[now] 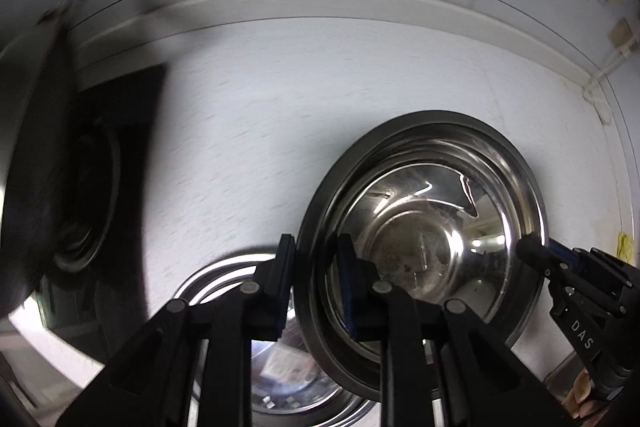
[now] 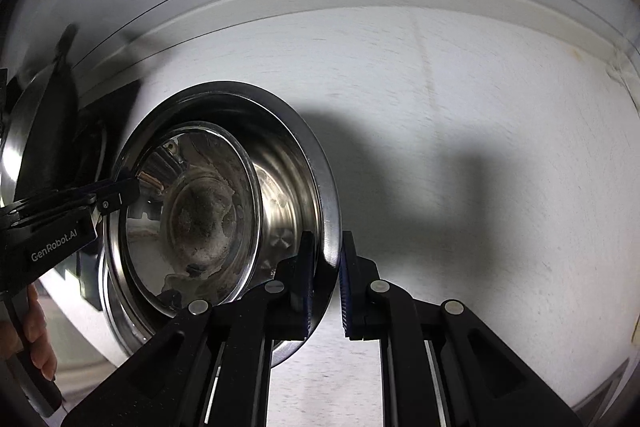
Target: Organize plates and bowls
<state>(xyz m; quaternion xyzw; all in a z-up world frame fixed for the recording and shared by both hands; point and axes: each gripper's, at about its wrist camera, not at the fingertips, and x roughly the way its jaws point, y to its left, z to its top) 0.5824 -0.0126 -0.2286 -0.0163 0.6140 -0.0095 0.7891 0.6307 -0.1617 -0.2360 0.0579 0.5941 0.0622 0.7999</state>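
Steel bowl held by its rim between two grippers, above the white counter.

Left wrist view: the left gripper (image 1: 314, 259) is nearly closed, clamping the near rim of the steel bowl (image 1: 424, 227); a second bowl (image 1: 224, 275) sits below. Right wrist view: the right gripper (image 2: 325, 267) pinches the opposite rim. The bowl is judged rigid, light and slippery, so grip the flat rim flange.

both claws are matte black plastic, left claw (image 1: 314, 267) and right claw (image 2: 326, 267), with ribbed blue pads on the fingers (image 2: 347, 303) and round silver pivot pins; white lettering reads "DAS" and "GenRobot.AI"
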